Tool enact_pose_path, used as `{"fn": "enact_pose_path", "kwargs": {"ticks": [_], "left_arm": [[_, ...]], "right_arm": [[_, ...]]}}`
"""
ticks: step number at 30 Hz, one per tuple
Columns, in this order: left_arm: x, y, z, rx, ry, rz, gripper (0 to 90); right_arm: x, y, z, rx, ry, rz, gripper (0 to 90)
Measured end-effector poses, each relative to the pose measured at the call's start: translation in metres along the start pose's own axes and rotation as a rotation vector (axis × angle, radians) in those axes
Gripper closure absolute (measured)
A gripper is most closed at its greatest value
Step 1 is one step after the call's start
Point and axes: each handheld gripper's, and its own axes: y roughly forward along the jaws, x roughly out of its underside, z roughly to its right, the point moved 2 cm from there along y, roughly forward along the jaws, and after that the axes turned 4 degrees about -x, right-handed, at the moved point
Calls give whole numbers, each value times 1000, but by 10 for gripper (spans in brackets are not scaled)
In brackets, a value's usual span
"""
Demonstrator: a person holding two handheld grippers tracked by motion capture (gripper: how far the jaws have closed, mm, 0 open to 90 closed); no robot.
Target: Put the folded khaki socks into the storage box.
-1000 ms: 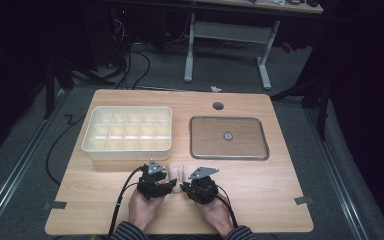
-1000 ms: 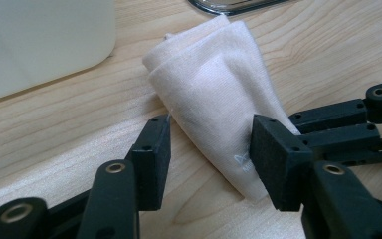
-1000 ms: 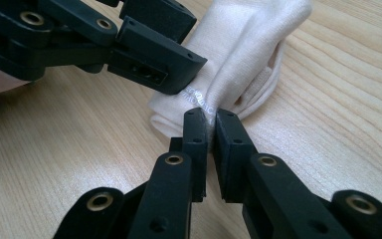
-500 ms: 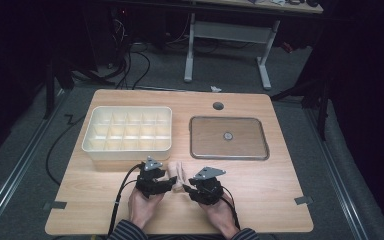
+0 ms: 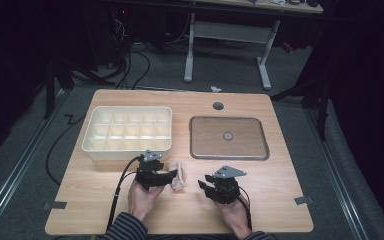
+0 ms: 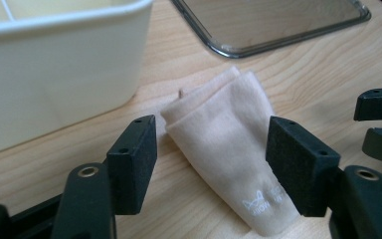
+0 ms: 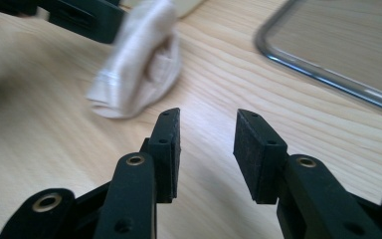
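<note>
My left gripper [image 6: 211, 149] stands wide open astride the folded cloth [image 6: 224, 144]; my right gripper [image 7: 206, 144] is part open, empty.

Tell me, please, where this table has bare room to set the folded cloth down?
Bare wood lies right of the right claw, below the metal tray, and left of the left claw. It is crowded around the cloth between the claws, under the divided bin.

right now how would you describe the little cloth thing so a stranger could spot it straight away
On the wooden table, look just in front of the cream divided bin, near its right corner. The folded beige cloth lies there between the open jaws of the left gripper; it is the one soft, pale thing among hard parts.
</note>
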Motion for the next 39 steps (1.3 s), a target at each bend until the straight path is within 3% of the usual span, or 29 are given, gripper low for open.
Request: {"fn": "enact_pose_path", "kwargs": {"ticks": [6, 12, 22, 29, 34, 39], "left_arm": [[-3, 7, -1, 16, -25, -7, 338], [-1, 17, 2, -4, 37, -45, 365], [3, 31, -1, 29, 27, -87, 423], [3, 31, 0, 49, 23, -89, 476], [3, 32, -1, 82, 7, -97, 543], [3, 31, -2, 108, 9, -103, 626]], "right_arm": [[5, -7, 17, 51, 27, -1, 618], [12, -17, 35, 140, 44, 3, 595], [26, -31, 65, 258, 80, -20, 543], [32, -31, 80, 280, 107, -33, 518], [38, -28, 85, 283, 124, -45, 501], [42, -30, 86, 286, 114, -20, 470]]}}
